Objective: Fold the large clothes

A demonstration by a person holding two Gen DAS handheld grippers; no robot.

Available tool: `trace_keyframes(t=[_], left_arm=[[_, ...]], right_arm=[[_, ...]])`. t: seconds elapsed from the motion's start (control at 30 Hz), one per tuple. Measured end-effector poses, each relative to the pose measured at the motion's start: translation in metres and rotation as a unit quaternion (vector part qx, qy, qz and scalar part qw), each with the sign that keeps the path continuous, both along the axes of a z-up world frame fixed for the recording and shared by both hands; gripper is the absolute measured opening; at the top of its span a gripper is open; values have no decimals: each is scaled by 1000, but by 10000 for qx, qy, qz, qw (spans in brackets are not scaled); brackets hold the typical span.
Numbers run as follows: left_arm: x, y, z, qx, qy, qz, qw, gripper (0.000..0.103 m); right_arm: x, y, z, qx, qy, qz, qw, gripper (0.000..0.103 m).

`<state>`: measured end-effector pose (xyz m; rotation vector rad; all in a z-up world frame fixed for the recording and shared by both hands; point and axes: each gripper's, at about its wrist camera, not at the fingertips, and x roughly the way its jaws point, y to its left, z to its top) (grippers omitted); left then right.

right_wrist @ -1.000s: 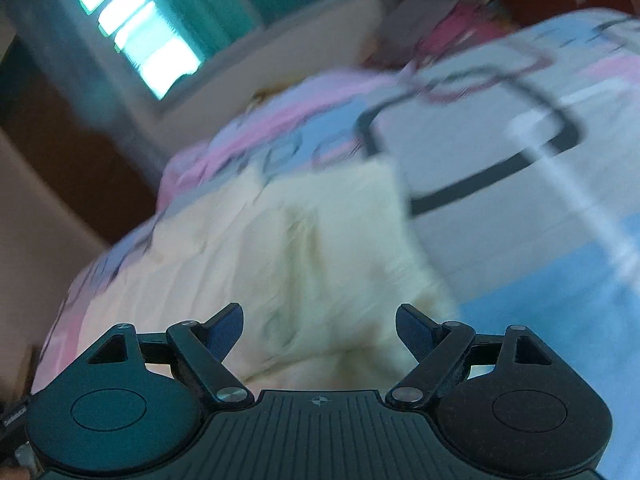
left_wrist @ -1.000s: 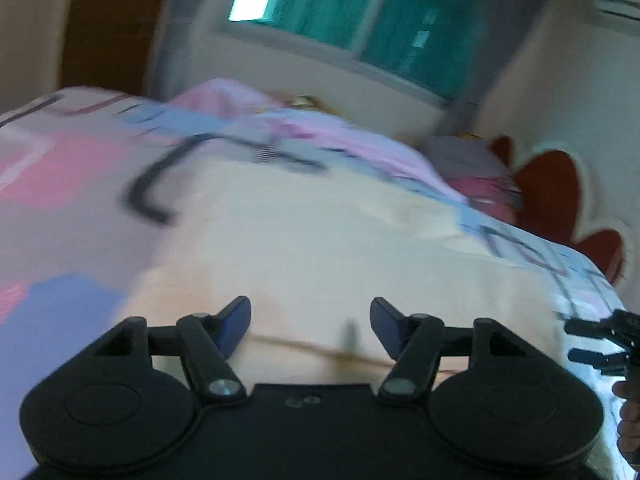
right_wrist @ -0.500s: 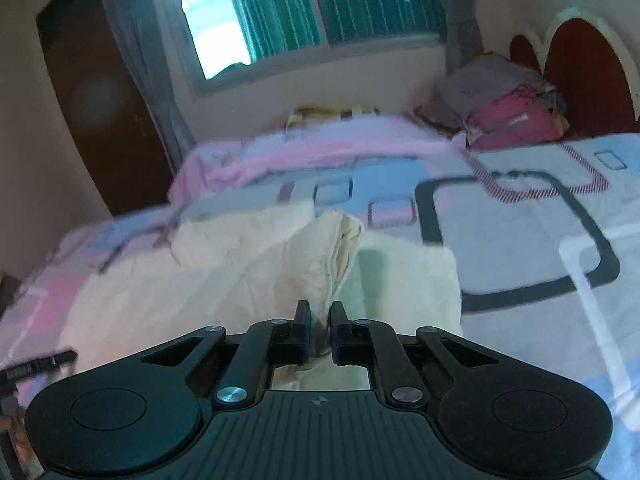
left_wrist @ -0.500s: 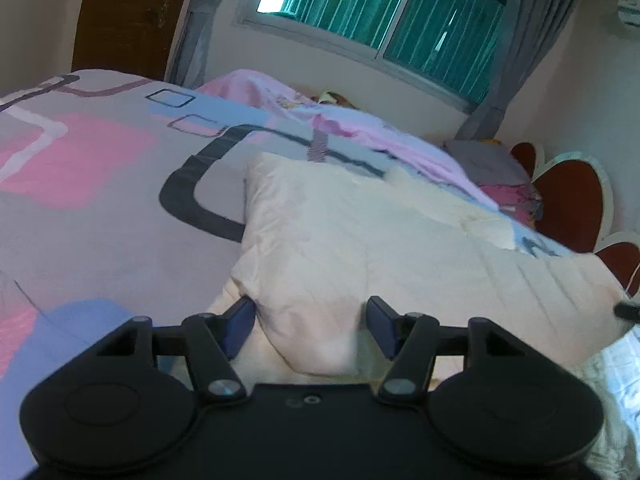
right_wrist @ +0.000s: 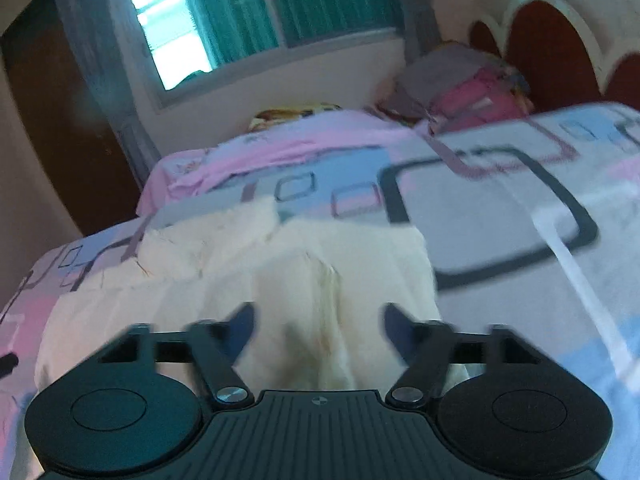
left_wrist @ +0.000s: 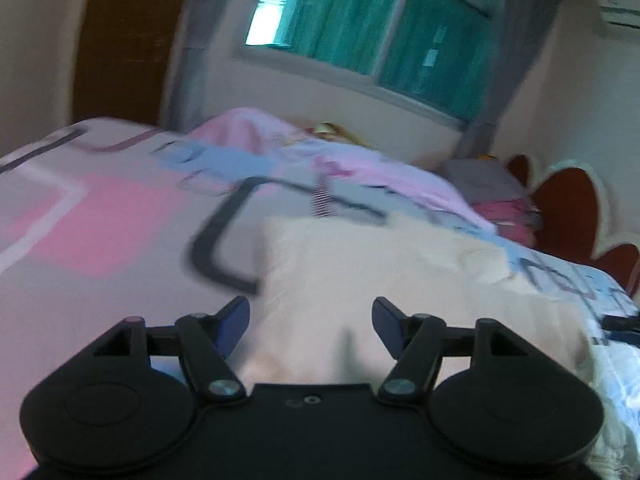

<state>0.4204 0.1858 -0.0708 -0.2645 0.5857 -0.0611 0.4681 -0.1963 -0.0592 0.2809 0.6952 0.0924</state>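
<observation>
My right gripper (right_wrist: pixel 318 320), clenched on the cream garment (right_wrist: pixel 240 280) half a second ago, now has its fingers released like my left gripper (left_wrist: pixel 310 320), so the fold lies on the bed (left_wrist: pixel 100 220) at twelve o'clock, ready for regrasping.

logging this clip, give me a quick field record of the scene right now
surface: bed with patterned sheet
garment: cream cloth lying on the sheet, partly folded, creased
left hand-held gripper: open, above the cloth's near edge, gripping nothing
right hand-held gripper: open, over a raised ridge in the cloth, gripping nothing
background: window, pink blanket, red headboard
image quality: motion blur in both views
</observation>
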Motion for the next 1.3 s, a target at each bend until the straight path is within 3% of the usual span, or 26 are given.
trace_keyframes(t=[0.1, 0.17, 0.2, 0.3, 0.4, 0.5, 0.67, 0.77, 0.83, 0.93, 1.0, 1.03, 1.17, 1.23, 1.27, 1.3], left_arm=[[36, -23, 0, 100, -119, -431, 9990, 66], [60, -33, -9, 174, -18, -616, 9980, 66], [73, -35, -15, 151, 102, -698, 9974, 66], [99, -36, -35, 354, 324, -768, 9959, 66], [105, -27, -45, 417, 392, -798, 9952, 66], [98, -17, -46, 393, 373, -904, 9944, 66], [87, -10, -50, 520, 348, -1055, 9924, 68], [73, -5, -31, 395, 197, -941, 9946, 68], [49, -7, -17, 368, -58, -978, 9945, 73], [18, -15, -9, 326, -192, -1045, 9938, 73], [11, -24, -16, 328, -83, -1166, 9926, 74], [15, -32, -24, 515, 92, -1203, 9914, 73], [25, -39, -40, 672, 423, -1071, 9911, 74], [12, -36, -28, 644, 321, -845, 9938, 87], [-1, -34, -21, 652, 165, -737, 9950, 92], [-14, -31, -16, 690, 41, -643, 9955, 99]], right_arm=[[28, 15, -7, -260, 134, 200, 9994, 40], [47, 22, -18, -330, 296, 240, 9987, 39], [54, 24, -24, -341, 384, 256, 9984, 33], [73, 33, -38, -390, 457, 282, 9978, 26], [81, 34, -46, -464, 625, 193, 9968, 26], [72, 36, -53, -489, 778, 104, 9957, 26], [47, 42, -53, -789, 650, 70, 9947, 26], [28, 30, -25, -491, 176, -343, 9981, 27], [19, 29, -19, -381, 193, -296, 9986, 27], [10, 37, -23, -490, 335, -145, 9981, 27], [17, 46, -40, -799, 629, -20, 9948, 27], [24, 49, -48, -921, 759, 13, 9929, 27], [29, 48, -47, -830, 803, -84, 9933, 27], [11, 41, -33, -685, 570, -177, 9959, 27], [-4, 37, -26, -615, 415, -178, 9971, 40], [-21, 33, -20, -621, 298, -191, 9974, 78]])
